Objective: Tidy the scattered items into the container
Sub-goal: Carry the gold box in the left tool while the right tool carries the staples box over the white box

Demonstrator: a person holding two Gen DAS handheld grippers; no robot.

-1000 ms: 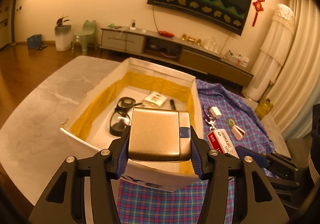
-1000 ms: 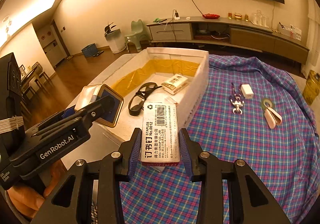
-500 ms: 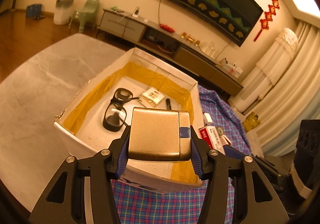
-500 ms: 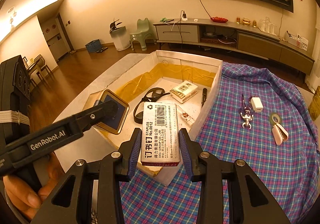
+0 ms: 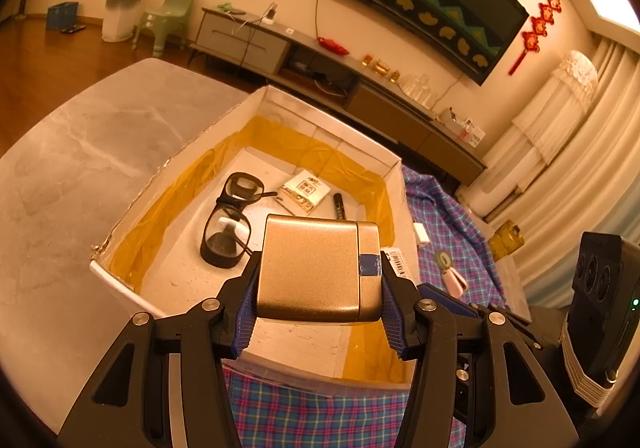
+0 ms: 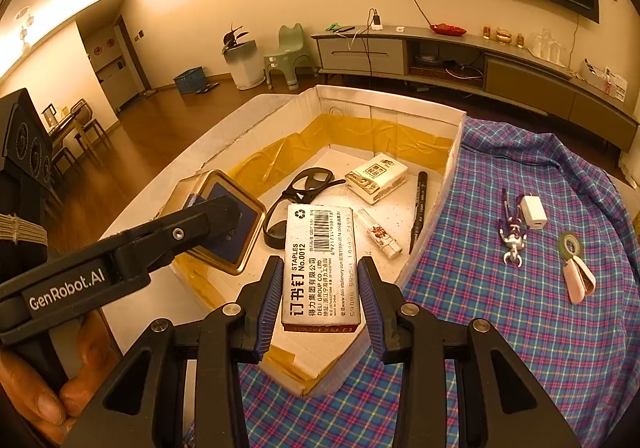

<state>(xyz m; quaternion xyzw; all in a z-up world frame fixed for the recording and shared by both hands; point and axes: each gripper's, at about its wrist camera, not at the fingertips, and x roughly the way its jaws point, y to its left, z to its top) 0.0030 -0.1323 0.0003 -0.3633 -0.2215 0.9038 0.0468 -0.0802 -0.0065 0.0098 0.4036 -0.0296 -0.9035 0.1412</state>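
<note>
Plaid-clothed table, white box (image 6: 448, 175) as landmark: left gripper (image 5: 318, 302) clamps gold tin (image 5: 316, 268), right gripper (image 6: 320, 298) clamps staples box (image 6: 320, 268), both over its near end; simultaneous drops risk cracking the glasses (image 6: 298, 203) inside.

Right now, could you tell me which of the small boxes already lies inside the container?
The white packet near the container's far wall, beside the glasses. The staples box and gold tin are in the fingers.
</note>
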